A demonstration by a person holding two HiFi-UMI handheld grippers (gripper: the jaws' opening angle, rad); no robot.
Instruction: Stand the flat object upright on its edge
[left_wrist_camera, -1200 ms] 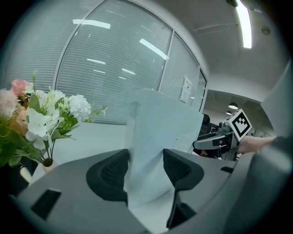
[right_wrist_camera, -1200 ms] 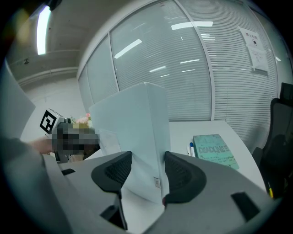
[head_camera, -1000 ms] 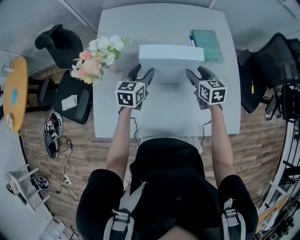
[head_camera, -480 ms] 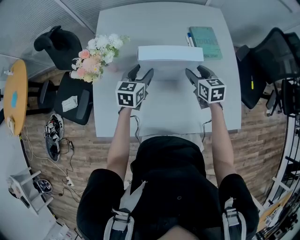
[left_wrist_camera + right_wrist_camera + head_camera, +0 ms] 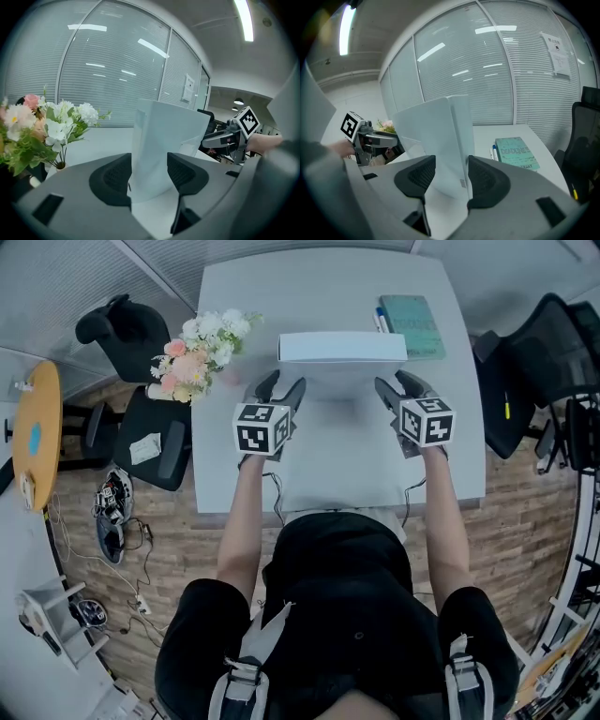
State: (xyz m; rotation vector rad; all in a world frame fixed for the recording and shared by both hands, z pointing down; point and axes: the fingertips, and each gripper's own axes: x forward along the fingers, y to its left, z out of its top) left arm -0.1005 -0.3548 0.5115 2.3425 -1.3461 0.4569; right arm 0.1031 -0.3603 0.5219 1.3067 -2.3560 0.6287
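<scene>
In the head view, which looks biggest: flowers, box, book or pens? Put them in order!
1. Flowers and box: they look about alike, and both stand up toward the camera, so I won't rank them.
2. Book.
3. Pens, smallest.

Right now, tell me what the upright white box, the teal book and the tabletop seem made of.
White box: probably cardboard, matte; flat faces, crisp folded edges. Teal book: paper, matte printed cover; lettering shows on it. Tabletop: possibly laminate, smooth pale grey, even and seamless; core not visible.
</scene>
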